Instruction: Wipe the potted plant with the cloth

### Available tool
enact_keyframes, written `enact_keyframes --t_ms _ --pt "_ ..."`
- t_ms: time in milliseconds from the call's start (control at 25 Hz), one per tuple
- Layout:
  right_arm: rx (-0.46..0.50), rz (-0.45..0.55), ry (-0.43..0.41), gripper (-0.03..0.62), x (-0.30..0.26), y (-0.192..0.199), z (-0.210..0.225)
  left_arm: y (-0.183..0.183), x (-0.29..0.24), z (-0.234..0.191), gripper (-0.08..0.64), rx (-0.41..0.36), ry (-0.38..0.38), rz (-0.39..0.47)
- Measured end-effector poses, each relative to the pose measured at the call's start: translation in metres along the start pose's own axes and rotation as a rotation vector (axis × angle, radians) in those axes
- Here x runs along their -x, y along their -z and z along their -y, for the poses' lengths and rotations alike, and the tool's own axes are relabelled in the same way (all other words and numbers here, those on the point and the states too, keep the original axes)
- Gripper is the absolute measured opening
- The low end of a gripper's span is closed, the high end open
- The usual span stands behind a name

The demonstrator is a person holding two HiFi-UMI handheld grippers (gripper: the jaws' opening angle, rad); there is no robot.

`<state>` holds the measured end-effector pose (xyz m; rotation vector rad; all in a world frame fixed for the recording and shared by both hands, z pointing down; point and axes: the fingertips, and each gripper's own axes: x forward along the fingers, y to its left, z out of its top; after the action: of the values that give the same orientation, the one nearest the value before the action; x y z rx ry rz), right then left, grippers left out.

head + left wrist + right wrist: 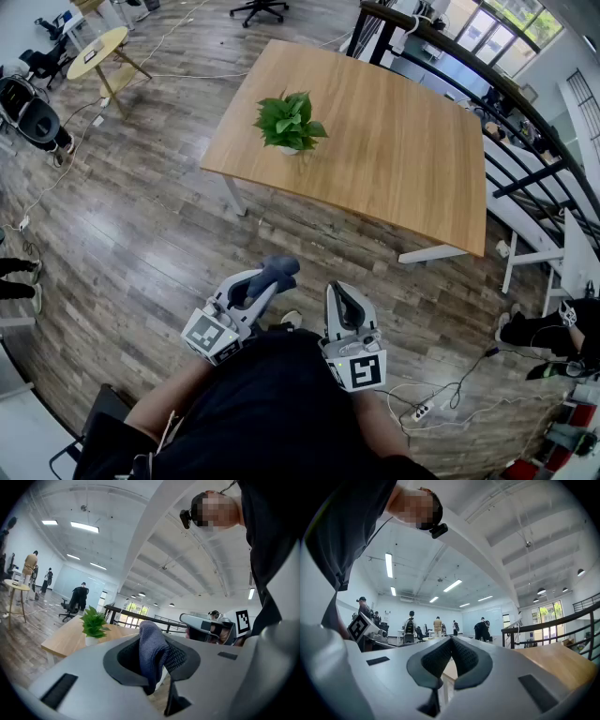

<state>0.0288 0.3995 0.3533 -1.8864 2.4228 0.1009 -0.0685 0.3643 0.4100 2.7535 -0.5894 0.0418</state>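
Cloth secured, wiping not begun. My left tongs (266, 285) clamp a folded blue-grey knit cloth (279, 269); my right tongs (339, 292) are closed and empty. The leafy green potted plant (289, 122) stands near the pale wooden worktop's (403, 159) left edge (well apart from both tongs).

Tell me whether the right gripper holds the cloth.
No, the right gripper has its jaws shut on nothing; the cloth is clamped in the left gripper.

Blue-grey cloth (272, 274), green plant (290, 120), light wood table (394, 141), grey-brown plank floor (141, 216), b&w marker cube (367, 369)
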Motion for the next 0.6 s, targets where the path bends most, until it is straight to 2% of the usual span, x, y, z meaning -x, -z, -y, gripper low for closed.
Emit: enact_keyframes --t_ms 120,240,320,600 --pt "-0.018 -0.010 -0.011 0.017 0.006 0.008 0.004 0.005 -0.001 -0.005 0.097 -0.014 -0.034 0.000" --pt "-0.186 -0.042 0.008 0.018 0.021 0.022 0.010 -0.003 0.002 -0.009 0.097 -0.007 -0.101 0.014" --pt "-0.249 -0.059 0.032 0.017 0.029 0.027 0.018 -0.011 0.004 -0.014 0.097 -0.008 -0.147 0.026" --pt "-0.268 -0.090 0.040 0.018 0.026 0.040 0.035 -0.006 0.003 -0.043 0.097 -0.026 -0.218 0.009"
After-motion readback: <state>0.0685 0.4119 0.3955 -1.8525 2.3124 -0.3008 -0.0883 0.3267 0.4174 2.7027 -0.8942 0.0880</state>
